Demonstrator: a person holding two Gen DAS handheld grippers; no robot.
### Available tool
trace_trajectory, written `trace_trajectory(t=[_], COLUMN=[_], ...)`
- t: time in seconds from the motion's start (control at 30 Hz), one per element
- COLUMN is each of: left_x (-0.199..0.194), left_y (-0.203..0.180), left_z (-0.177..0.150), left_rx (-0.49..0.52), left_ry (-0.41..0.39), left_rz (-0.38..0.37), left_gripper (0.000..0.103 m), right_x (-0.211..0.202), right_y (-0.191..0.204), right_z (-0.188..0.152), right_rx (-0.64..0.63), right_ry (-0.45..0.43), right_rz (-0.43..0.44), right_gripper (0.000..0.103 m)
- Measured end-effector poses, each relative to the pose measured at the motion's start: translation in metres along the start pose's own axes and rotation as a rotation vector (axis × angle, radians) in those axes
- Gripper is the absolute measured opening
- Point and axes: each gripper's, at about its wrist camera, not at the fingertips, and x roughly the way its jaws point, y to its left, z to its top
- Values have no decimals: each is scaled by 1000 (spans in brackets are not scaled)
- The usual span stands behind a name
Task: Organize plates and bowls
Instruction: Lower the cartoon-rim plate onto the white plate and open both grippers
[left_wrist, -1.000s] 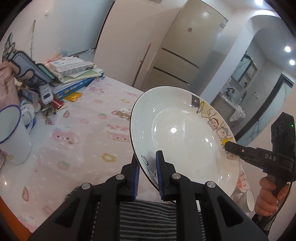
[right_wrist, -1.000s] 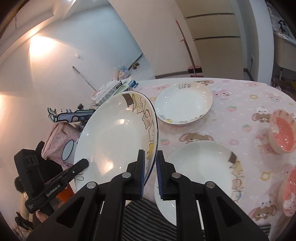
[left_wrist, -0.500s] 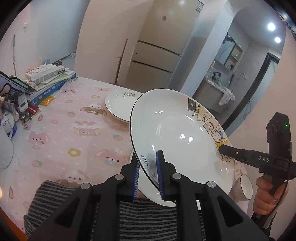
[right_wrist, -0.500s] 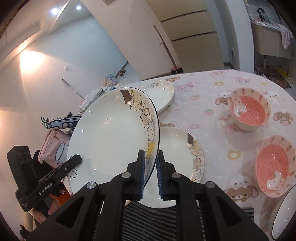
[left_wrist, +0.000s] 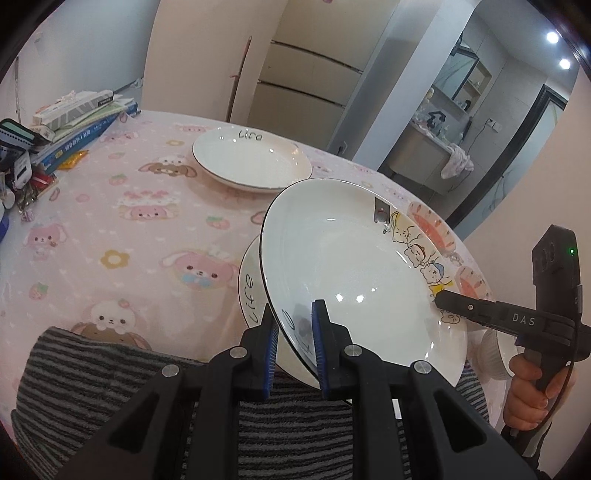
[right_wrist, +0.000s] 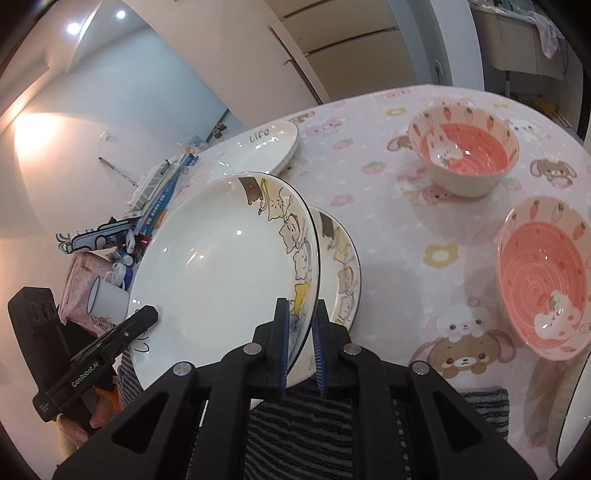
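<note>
Lowering white cartoon-printed ceramic plate (left_wrist: 354, 273), tilted, over matching plate (right_wrist: 341, 266) on pink tablecloth (left_wrist: 122, 221); a second ago well left. Left gripper (left_wrist: 293, 347) and right gripper (right_wrist: 300, 350) both pinch opposite rims. Stacking seems imminent.

we see a white cartoon-animal plate (left_wrist: 354, 269), pink strawberry-and-rabbit bowls (right_wrist: 463, 149), a pink bunny-and-bear tablecloth (left_wrist: 122, 221) and a grey-and-black striped towel (left_wrist: 92, 373).
</note>
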Motion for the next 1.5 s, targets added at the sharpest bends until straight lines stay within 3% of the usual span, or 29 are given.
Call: trace_trajectory(t=[0.57, 1.13, 1.5], left_x=[43, 58, 62], left_y=[1, -3, -7], left_z=[-19, -21, -17], left_rx=[16, 29, 40], left_ry=[100, 88, 66], left_rz=[22, 39, 99], left_gripper=[19, 19, 20], right_x=[29, 30, 39], right_y=[-29, -19, -13], right_z=[-15, -11, -6], right_rx=[39, -42, -73], right_ry=[64, 21, 20], right_rz=[-55, -155, -193], right_gripper=[16, 16, 17])
